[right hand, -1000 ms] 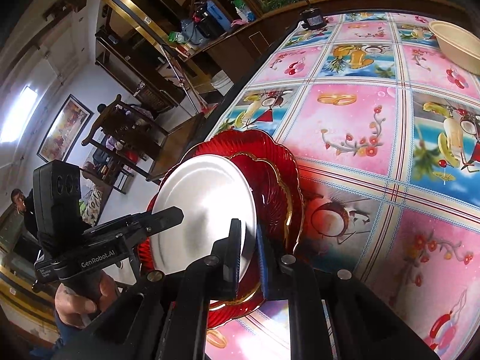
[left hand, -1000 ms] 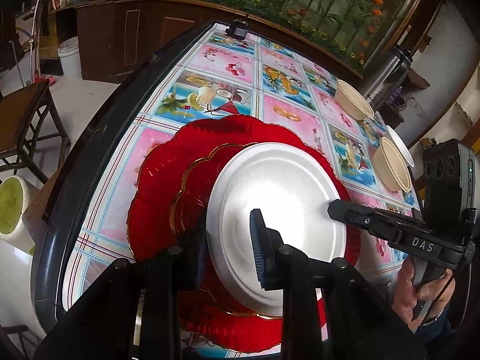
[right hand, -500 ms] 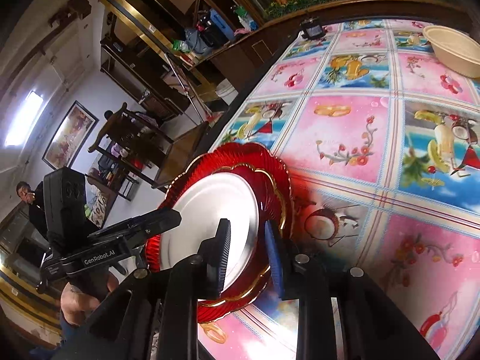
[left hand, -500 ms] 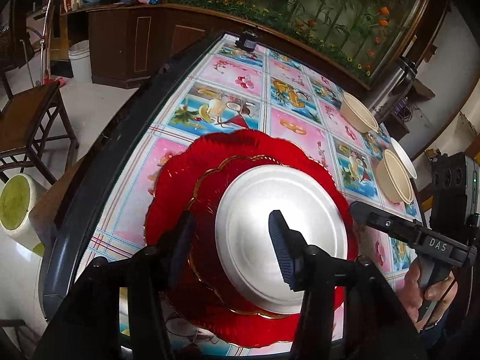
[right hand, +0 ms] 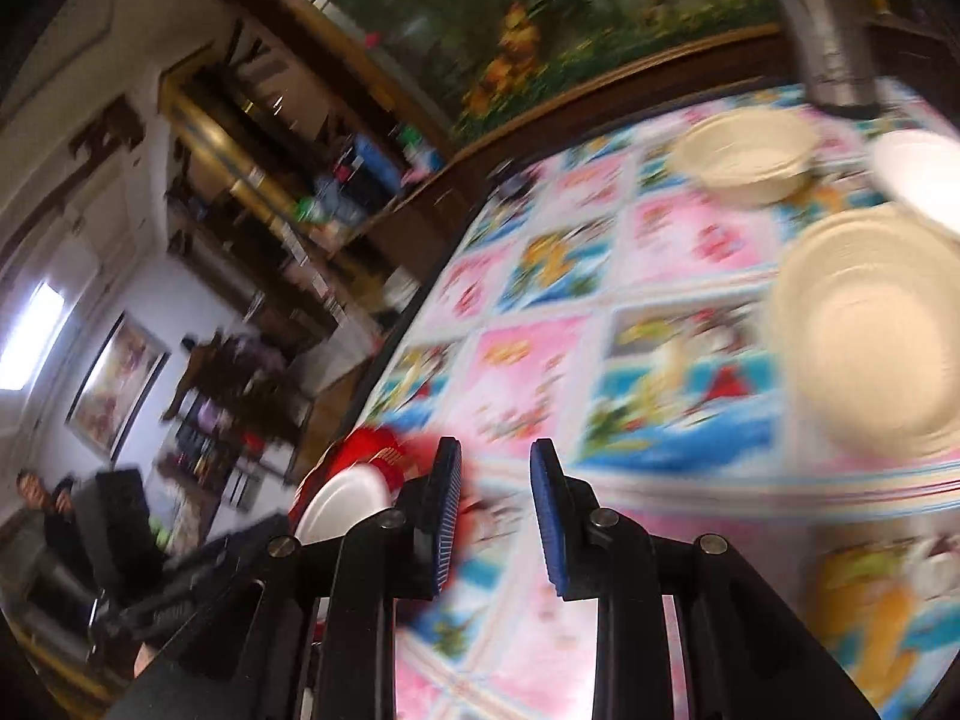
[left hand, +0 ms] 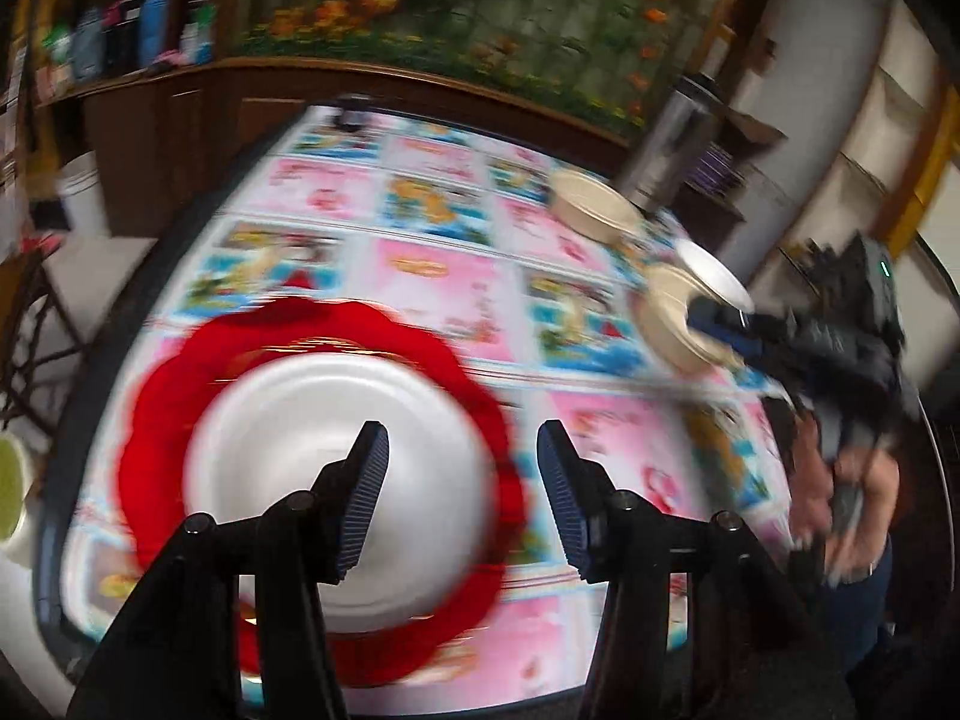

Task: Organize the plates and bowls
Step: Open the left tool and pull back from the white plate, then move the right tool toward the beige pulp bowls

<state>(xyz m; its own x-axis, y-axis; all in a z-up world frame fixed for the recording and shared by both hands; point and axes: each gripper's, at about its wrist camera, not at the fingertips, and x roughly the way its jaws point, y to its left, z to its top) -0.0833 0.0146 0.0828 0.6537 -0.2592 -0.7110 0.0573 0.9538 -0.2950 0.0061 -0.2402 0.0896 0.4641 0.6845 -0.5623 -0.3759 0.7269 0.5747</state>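
A white plate (left hand: 300, 420) lies stacked on scalloped red plates (left hand: 162, 420) at the near left of the table. My left gripper (left hand: 459, 489) hangs open above the stack's right side, with nothing between its fingers. In the right wrist view the stack (right hand: 354, 486) has slid to the lower left, and my right gripper (right hand: 495, 516) stands open over the patterned cloth, holding nothing. Cream bowls wait further on: one near (right hand: 870, 330) (left hand: 666, 318), one far (right hand: 744, 153) (left hand: 591, 213), and a small white dish (right hand: 918, 180) (left hand: 717, 273). Both views are blurred.
The round table (left hand: 420, 276) wears a colourful picture-tile cloth with a dark rim. A steel flask (right hand: 831, 54) stands at the far edge. A small black device (left hand: 354, 108) sits at the far side. Shelves, chairs and seated people fill the room at the left.
Both grippers let go of the white plate, opened, and pulled up and away from the stack. The right gripper swung towards the cream bowls.
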